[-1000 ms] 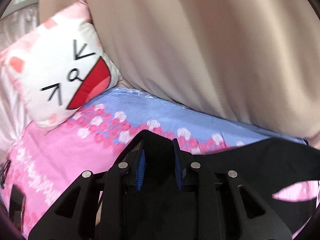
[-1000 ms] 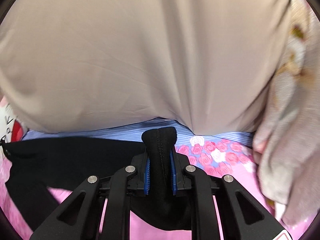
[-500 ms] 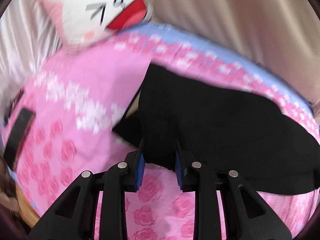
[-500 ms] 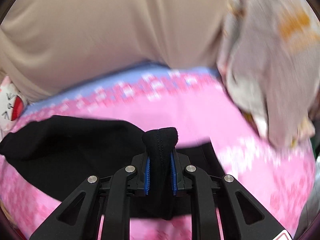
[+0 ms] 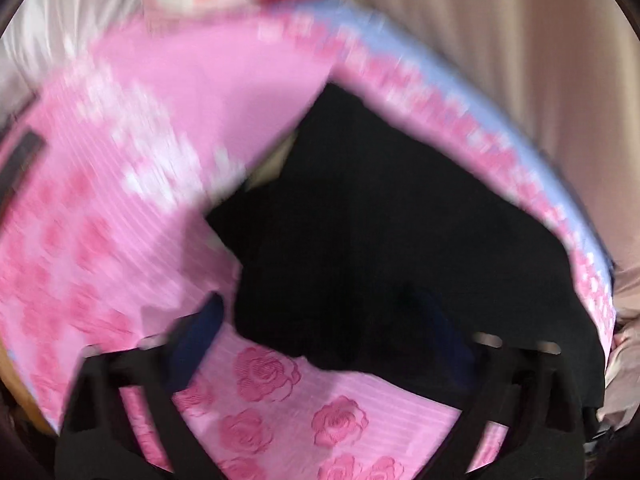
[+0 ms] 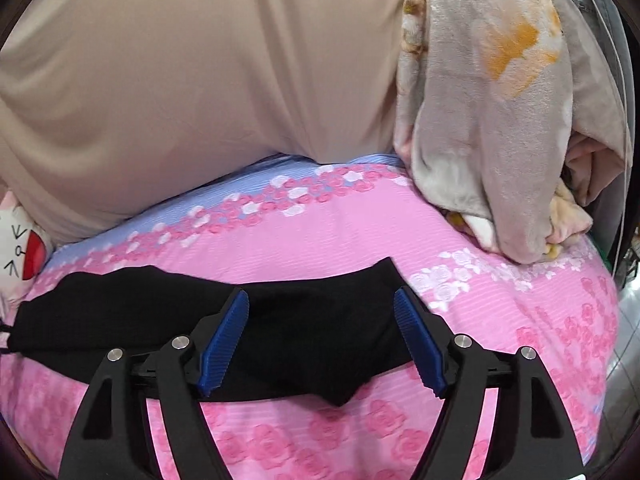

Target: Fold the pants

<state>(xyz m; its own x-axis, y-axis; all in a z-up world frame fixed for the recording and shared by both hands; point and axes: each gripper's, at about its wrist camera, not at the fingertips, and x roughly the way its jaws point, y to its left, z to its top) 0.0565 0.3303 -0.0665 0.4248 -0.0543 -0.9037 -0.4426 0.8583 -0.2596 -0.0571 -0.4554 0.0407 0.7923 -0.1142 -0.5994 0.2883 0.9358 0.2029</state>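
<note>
One pair of black pants [image 6: 168, 320] lies on the pink rose bedspread [image 6: 320, 232]. Both claws, left claw [image 5: 328, 332] and right claw [image 6: 320, 336], are spread wide, holding nothing.

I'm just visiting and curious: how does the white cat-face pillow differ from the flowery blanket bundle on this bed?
The cat-face pillow is white with a drawn face and red mouth; the blanket bundle is greyish with orange flower shapes. The pillow sits at the left end of the pink bedspread, the bundle at the right end. The pillow looks smooth, the bundle crumpled. Both lie apart from the black pants.
</note>
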